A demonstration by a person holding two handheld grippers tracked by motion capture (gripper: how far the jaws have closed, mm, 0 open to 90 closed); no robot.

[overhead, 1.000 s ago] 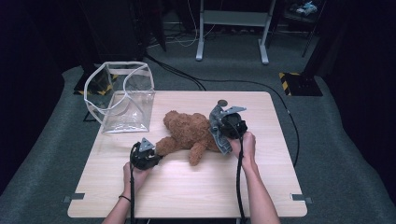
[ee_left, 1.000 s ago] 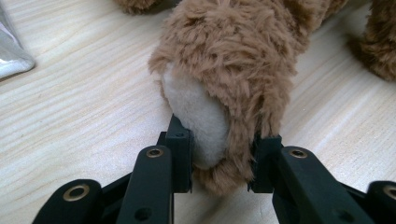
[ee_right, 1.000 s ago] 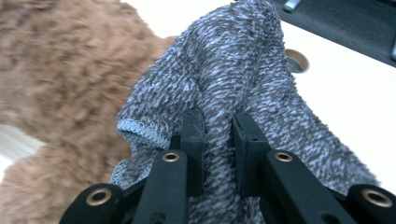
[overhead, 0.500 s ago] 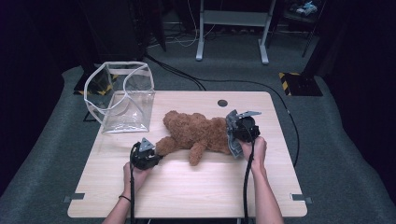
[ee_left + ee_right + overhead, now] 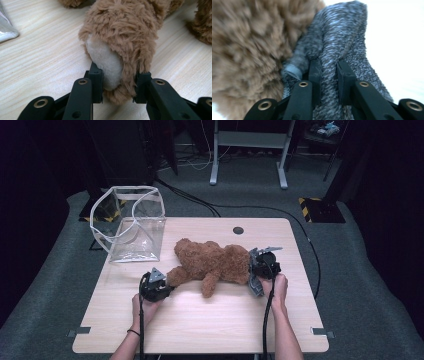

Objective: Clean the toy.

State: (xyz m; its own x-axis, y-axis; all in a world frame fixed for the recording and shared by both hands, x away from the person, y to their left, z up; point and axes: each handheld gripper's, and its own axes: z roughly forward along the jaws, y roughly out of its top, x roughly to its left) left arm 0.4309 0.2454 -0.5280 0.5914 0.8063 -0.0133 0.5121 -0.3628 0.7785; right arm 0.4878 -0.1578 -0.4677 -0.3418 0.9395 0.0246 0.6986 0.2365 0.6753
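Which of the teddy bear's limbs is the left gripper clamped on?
The left gripper clamps the limb with the white sole, stretched toward the clear bag; the other limbs lie free.

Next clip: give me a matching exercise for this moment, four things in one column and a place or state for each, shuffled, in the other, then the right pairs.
Things:
1. left gripper
2. right gripper
3. clear bag
4. round hole

Places or states:
A. in the tabletop near the far edge
B. shut on the grey knit cloth
C. stands open at the table's far left corner
D. shut on the teddy bear's paw

Pairs: 1-D, 2-B, 3-C, 4-A
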